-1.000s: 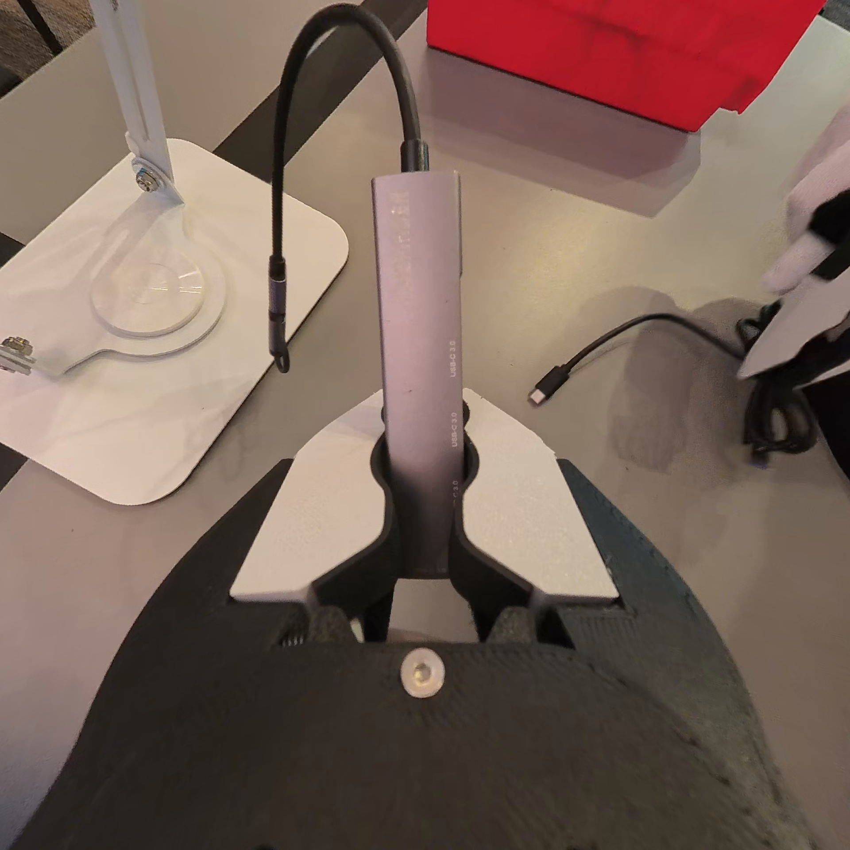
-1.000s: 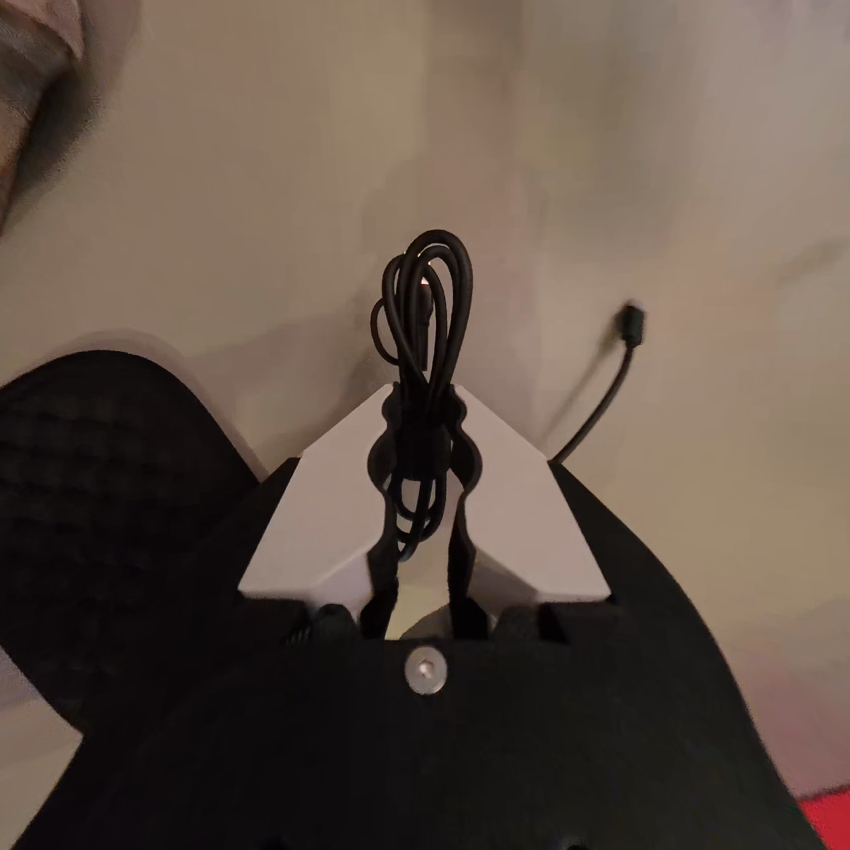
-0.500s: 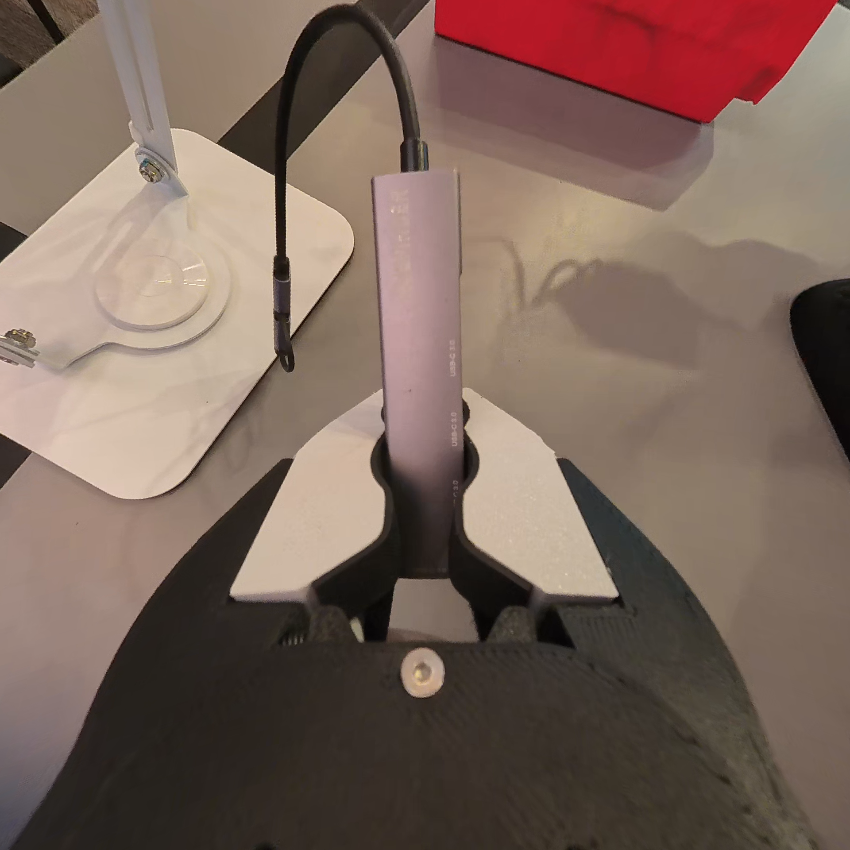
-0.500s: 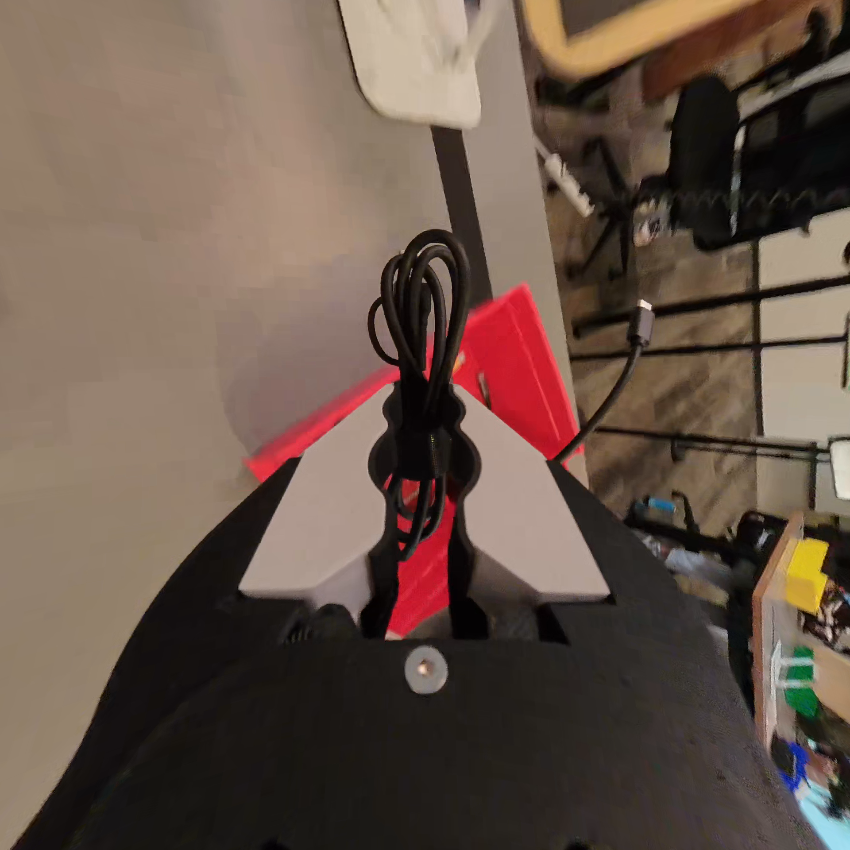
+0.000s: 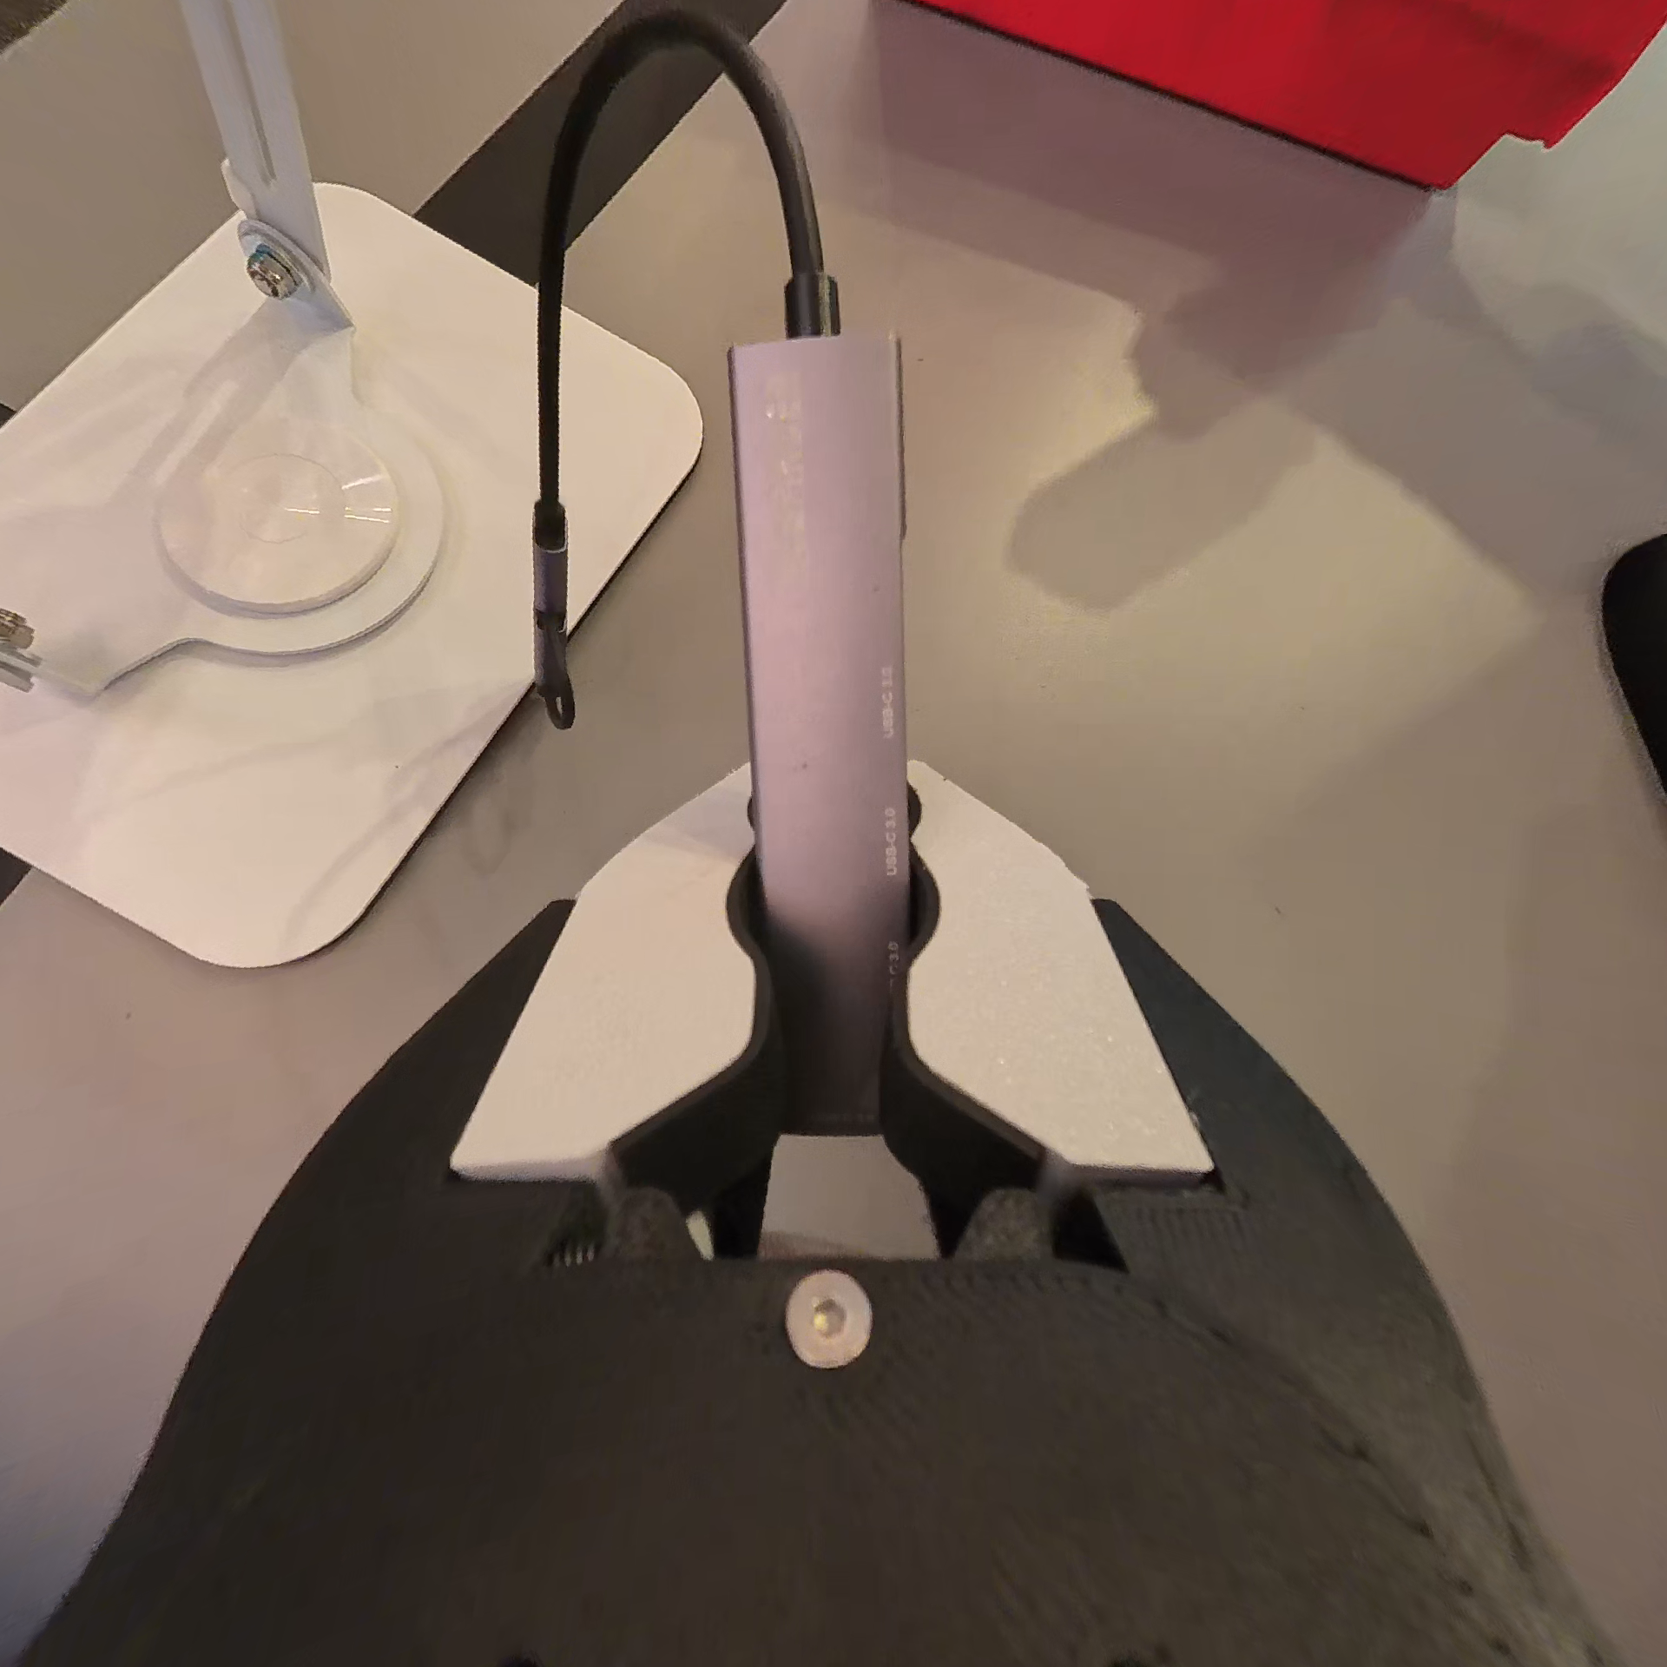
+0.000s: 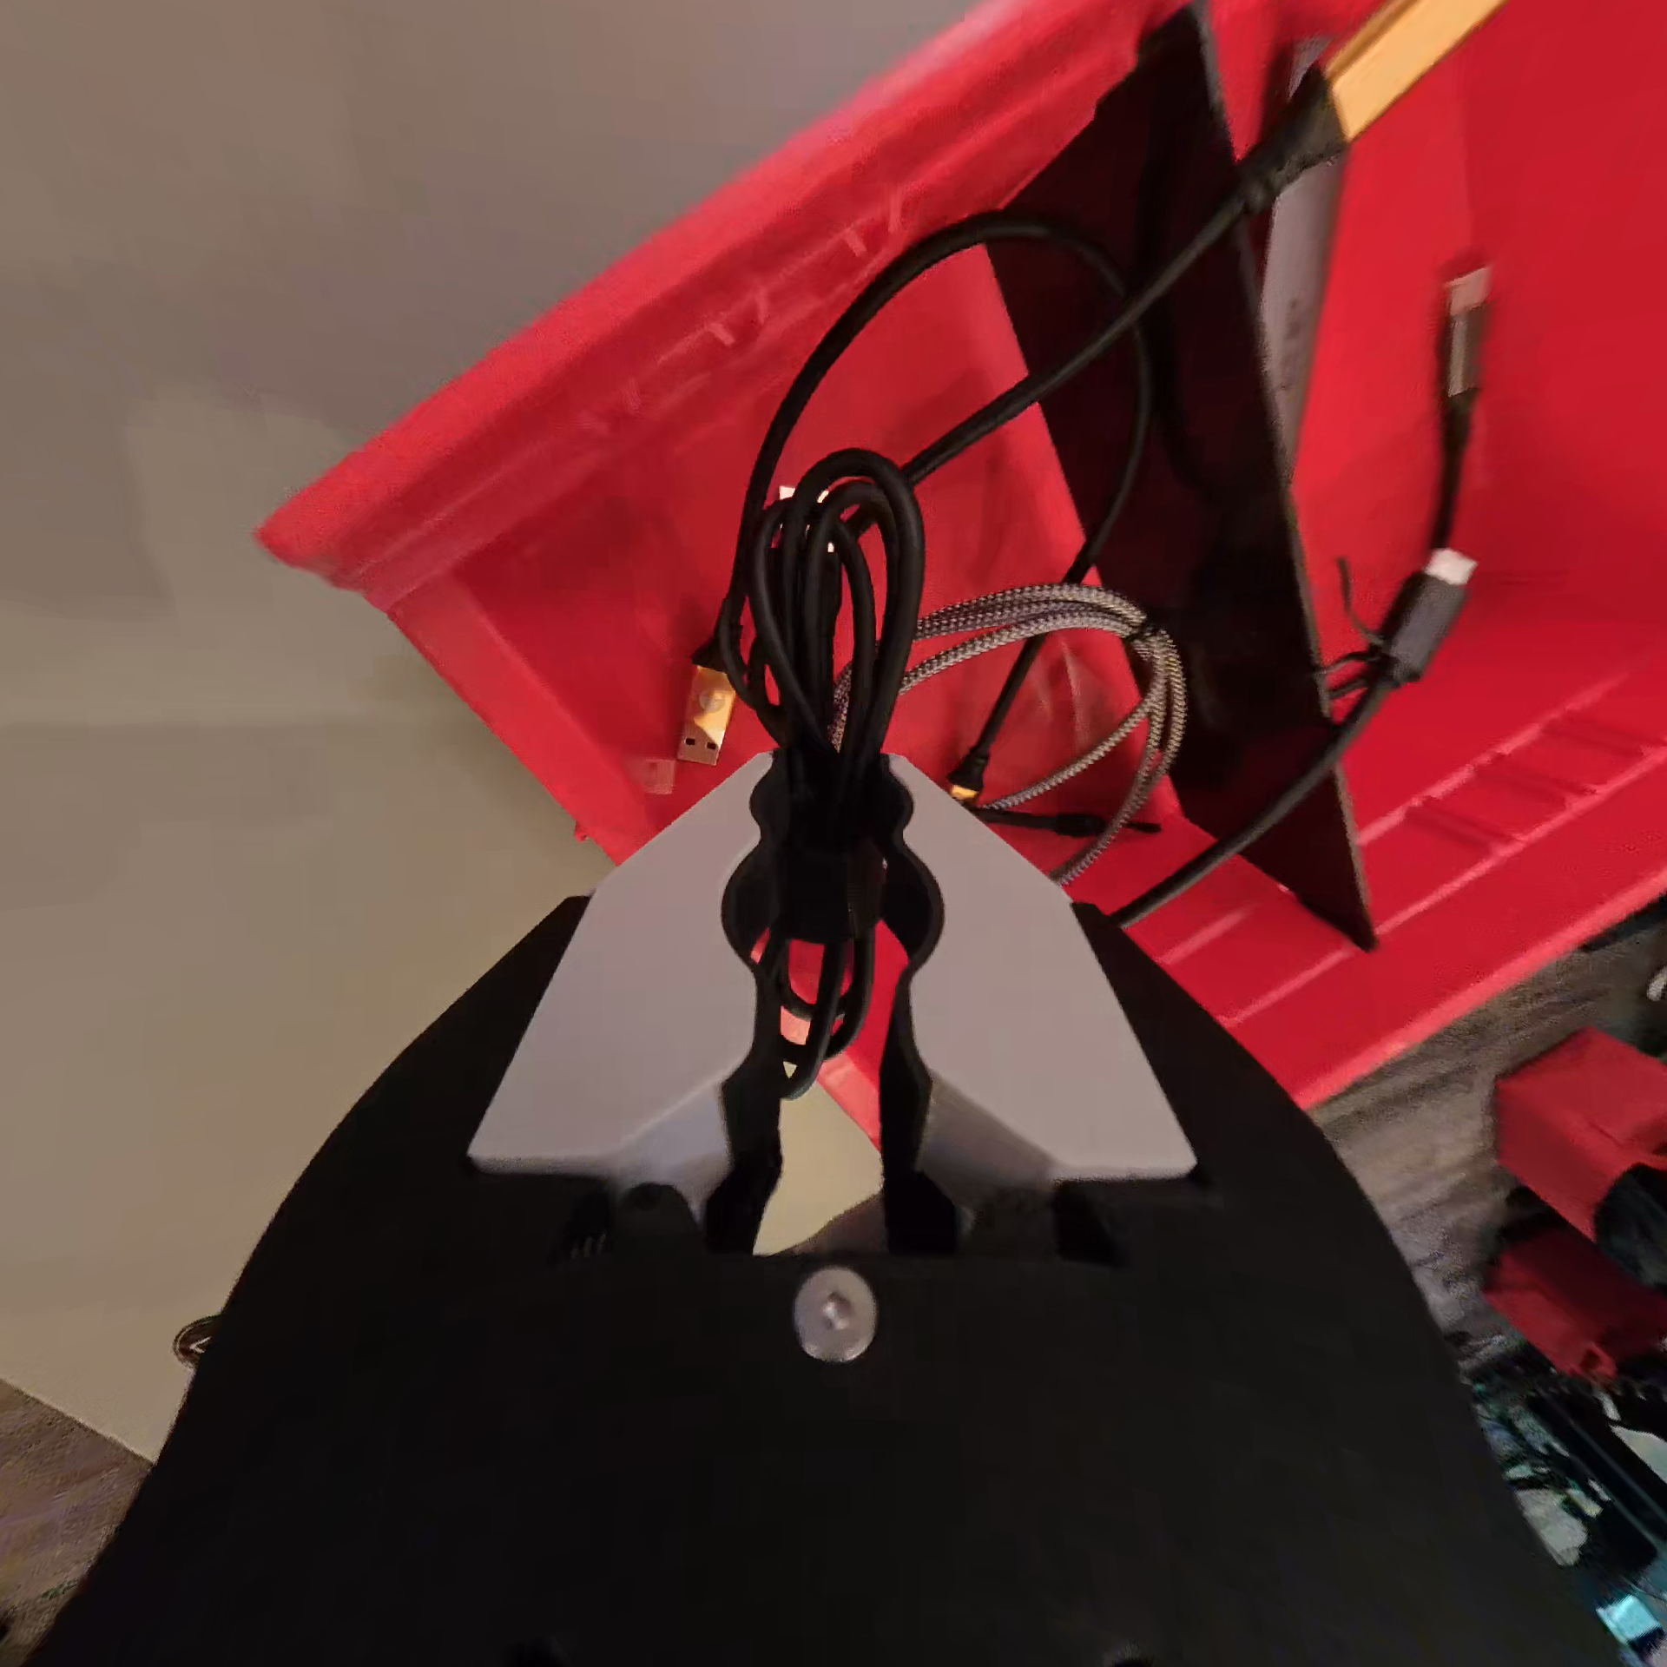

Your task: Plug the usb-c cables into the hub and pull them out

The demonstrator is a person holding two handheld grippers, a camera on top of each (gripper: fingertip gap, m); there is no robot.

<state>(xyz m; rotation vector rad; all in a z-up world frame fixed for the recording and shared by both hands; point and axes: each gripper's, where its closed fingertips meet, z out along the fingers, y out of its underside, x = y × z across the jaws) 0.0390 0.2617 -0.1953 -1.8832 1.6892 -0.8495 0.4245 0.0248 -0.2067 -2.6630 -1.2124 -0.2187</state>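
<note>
My left gripper (image 5: 830, 816) is shut on a slim grey USB hub (image 5: 816, 577) and holds it pointing away from me above the grey table (image 5: 1263, 812). The hub's own short black cable (image 5: 631, 162) arcs over to the left and its plug (image 5: 552, 622) hangs free. My right gripper (image 6: 832, 794) is shut on a coiled black USB-C cable (image 6: 834, 613). It holds the coil over the open red bin (image 6: 559, 505). The cable's loose end with its plug (image 6: 1434, 604) dangles off to the right, over the bin.
The red bin (image 5: 1263, 72) stands at the back right of the table. Inside it lie a braided grey cable (image 6: 1064, 631), a gold USB plug (image 6: 708, 713), other black cables and a dark divider (image 6: 1200, 541). A white lamp base (image 5: 271, 586) stands left of the hub. The left gripper's tips are roughly 45 centimetres from the right gripper's.
My right gripper has lifted the coiled cable off the table and swung it over the red bin. The cable no longer lies in the left wrist view. The left gripper holds the hub almost still.
</note>
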